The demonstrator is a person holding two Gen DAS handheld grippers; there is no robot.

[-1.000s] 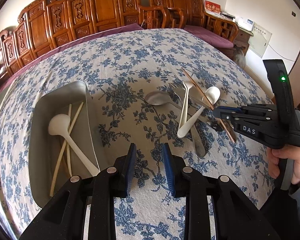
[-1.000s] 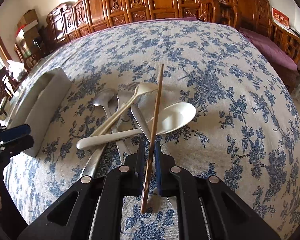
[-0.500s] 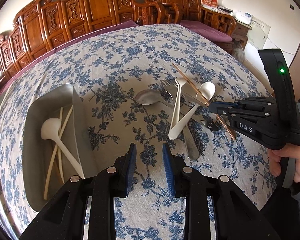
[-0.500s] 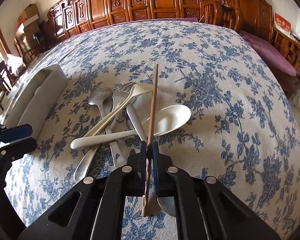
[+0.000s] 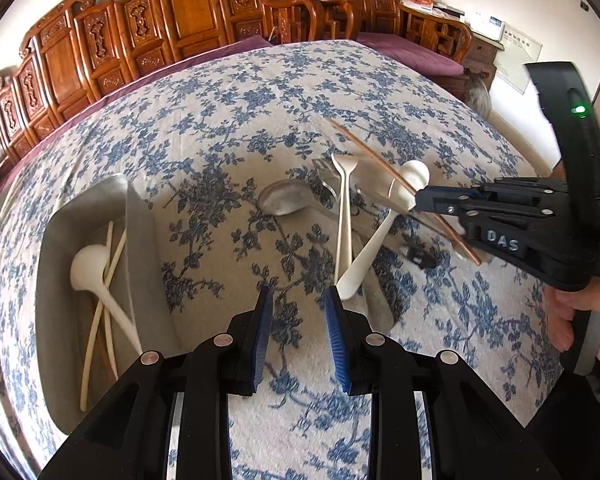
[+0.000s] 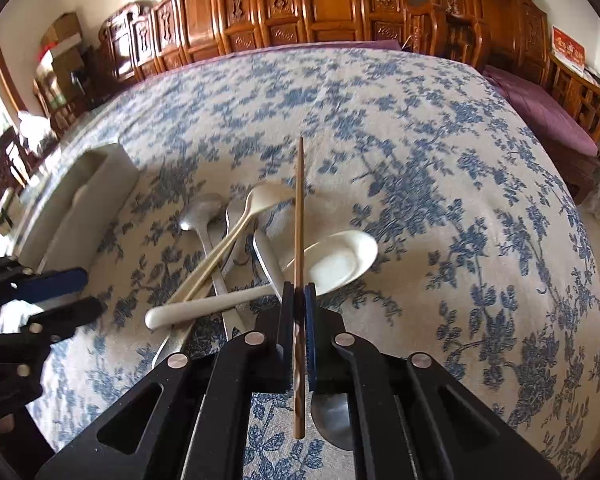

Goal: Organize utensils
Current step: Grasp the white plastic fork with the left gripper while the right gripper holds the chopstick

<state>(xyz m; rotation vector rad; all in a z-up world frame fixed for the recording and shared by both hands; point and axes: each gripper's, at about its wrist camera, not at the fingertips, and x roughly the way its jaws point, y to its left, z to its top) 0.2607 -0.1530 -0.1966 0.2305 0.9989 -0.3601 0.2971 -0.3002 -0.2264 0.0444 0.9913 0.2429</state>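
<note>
- Right gripper (image 6: 296,294) had its jaws closed onto a brown chopstick (image 6: 299,216), gripping it partway along the shaft; the stick ran away from the jaws over the pile, its near end sticking out behind the pads. Its jaws had just been closing, with the chopstick between them.
- Left gripper (image 5: 298,300) stood partly open with nothing between its blue pads (image 5: 265,320), hanging over bare tablecloth (image 5: 228,120) between tray and pile.
- Loose utensils lay heaped on the cloth: a white ladle-style spoon (image 6: 332,264) beneath the chopstick, a slim cream spoon (image 6: 256,204) crossing it, a metal spoon (image 5: 286,202) and further metal handles underneath. A fork head showed in the left wrist view, blurred.
- Metal tray (image 5: 140,232) sat well to the left of the pile, holding a white soup spoon (image 5: 90,270) and pale chopsticks (image 5: 100,312) lying lengthwise.
- Hand (image 5: 592,320) of the person held the right gripper's grip at the frame edge.
- Carved wooden chairs (image 6: 328,4) lined the far side of the table.
</note>
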